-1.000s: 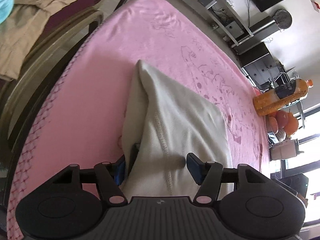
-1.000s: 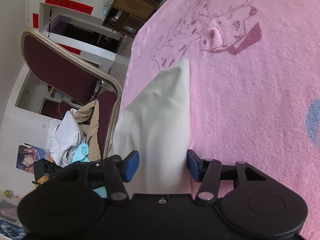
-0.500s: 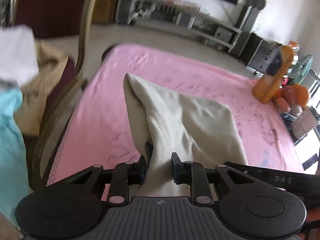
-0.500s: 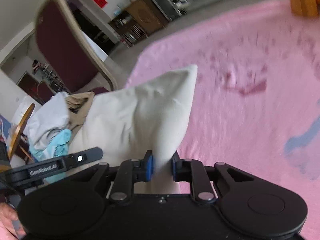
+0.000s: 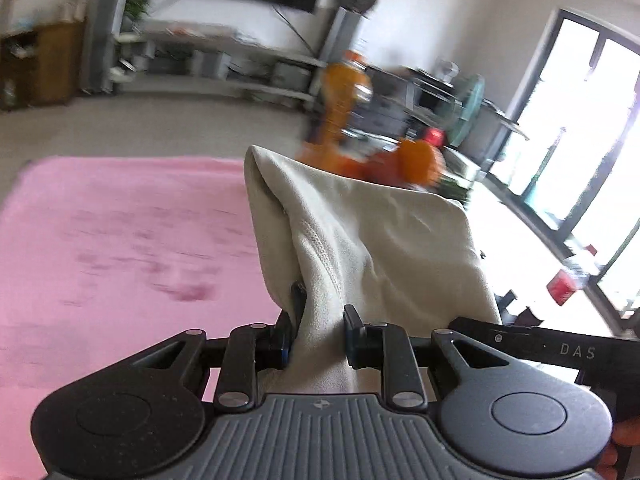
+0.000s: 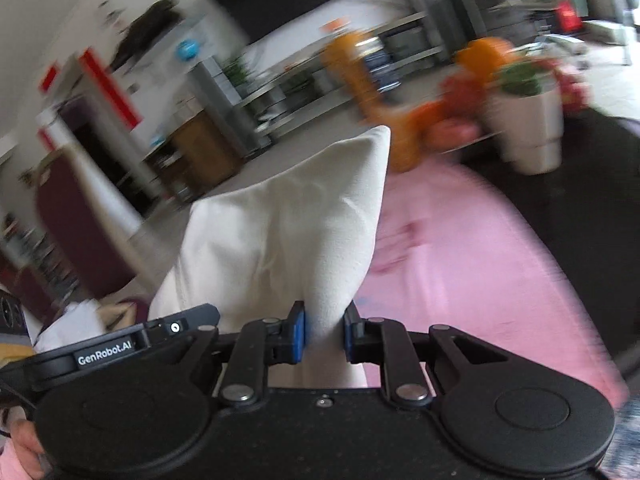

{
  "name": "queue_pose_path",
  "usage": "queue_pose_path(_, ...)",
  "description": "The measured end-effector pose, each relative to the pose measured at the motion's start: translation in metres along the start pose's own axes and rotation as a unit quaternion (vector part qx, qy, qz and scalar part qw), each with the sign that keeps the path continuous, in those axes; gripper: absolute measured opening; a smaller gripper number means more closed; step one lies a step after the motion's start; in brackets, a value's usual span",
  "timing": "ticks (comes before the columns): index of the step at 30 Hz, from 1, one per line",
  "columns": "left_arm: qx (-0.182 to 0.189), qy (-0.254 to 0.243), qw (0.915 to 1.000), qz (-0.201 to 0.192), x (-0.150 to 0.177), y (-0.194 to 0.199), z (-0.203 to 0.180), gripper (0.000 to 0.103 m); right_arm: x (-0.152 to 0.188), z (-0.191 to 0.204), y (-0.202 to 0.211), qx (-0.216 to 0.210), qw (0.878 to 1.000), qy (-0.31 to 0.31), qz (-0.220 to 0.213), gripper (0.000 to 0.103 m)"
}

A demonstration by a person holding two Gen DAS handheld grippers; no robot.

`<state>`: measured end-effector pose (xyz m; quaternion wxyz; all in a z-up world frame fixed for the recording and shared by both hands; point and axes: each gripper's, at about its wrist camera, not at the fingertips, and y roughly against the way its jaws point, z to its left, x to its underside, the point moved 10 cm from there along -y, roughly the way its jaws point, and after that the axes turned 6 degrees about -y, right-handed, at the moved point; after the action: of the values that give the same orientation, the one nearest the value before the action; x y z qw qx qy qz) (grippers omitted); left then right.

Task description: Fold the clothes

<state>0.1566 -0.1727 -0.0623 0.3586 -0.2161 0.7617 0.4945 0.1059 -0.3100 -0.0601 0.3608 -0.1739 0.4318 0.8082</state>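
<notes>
Since the earlier frames both grippers have risen, carrying the cream garment (image 5: 372, 240) up off the pink blanket (image 5: 120, 240). The left gripper (image 5: 320, 332) pinches its bunched edge at lower centre; the right gripper (image 6: 324, 332) pinches another edge, the cloth hanging mid-frame before blurred orange bottles (image 6: 360, 76).

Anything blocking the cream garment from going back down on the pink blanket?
Nothing visible. Both grippers, left gripper and right gripper, pinch the cream fabric garment above the pink blanket; the visible blanket is bare.
</notes>
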Motion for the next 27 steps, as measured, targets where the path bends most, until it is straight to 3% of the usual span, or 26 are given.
queue_pose_path(4, 0.025, 0.004, 0.9996, 0.01, 0.0, -0.055, -0.044, 0.023, -0.024, -0.06, 0.014, 0.045, 0.998, -0.033, -0.02, 0.018)
queue_pose_path(9, 0.023, 0.025, 0.9989, 0.032, 0.003, -0.112, -0.06, 0.022, -0.048, -0.108, -0.009, 0.083, 0.995, -0.041, -0.024, 0.018)
queue_pose_path(14, -0.004, 0.046, 0.9978, 0.048, 0.006, -0.153, -0.043, 0.024, -0.057, -0.142, -0.06, 0.081, 0.994, -0.07, -0.015, 0.018)
queue_pose_path(17, -0.036, 0.077, 0.9929, 0.083, 0.016, -0.183, -0.011, 0.03, -0.053, -0.175, -0.09, 0.084, 0.99, -0.118, 0.002, 0.036)
queue_pose_path(18, -0.033, 0.1, 0.9904, 0.09, 0.02, -0.185, -0.001, 0.031, -0.053, -0.188, -0.1, 0.094, 0.987, -0.129, 0.009, 0.044)
queue_pose_path(20, -0.025, 0.134, 0.9863, 0.093, 0.024, -0.181, 0.016, 0.031, -0.055, -0.197, -0.094, 0.111, 0.986, -0.127, 0.006, 0.044)
queue_pose_path(22, -0.032, 0.11, 0.9908, 0.073, 0.019, -0.162, 0.022, 0.026, -0.056, -0.197, -0.079, 0.11, 0.987, -0.118, -0.01, 0.055)
queue_pose_path(27, -0.037, 0.021, 0.9976, 0.055, 0.017, -0.128, 0.007, 0.022, -0.047, -0.188, -0.049, 0.115, 0.987, -0.109, -0.028, 0.056)
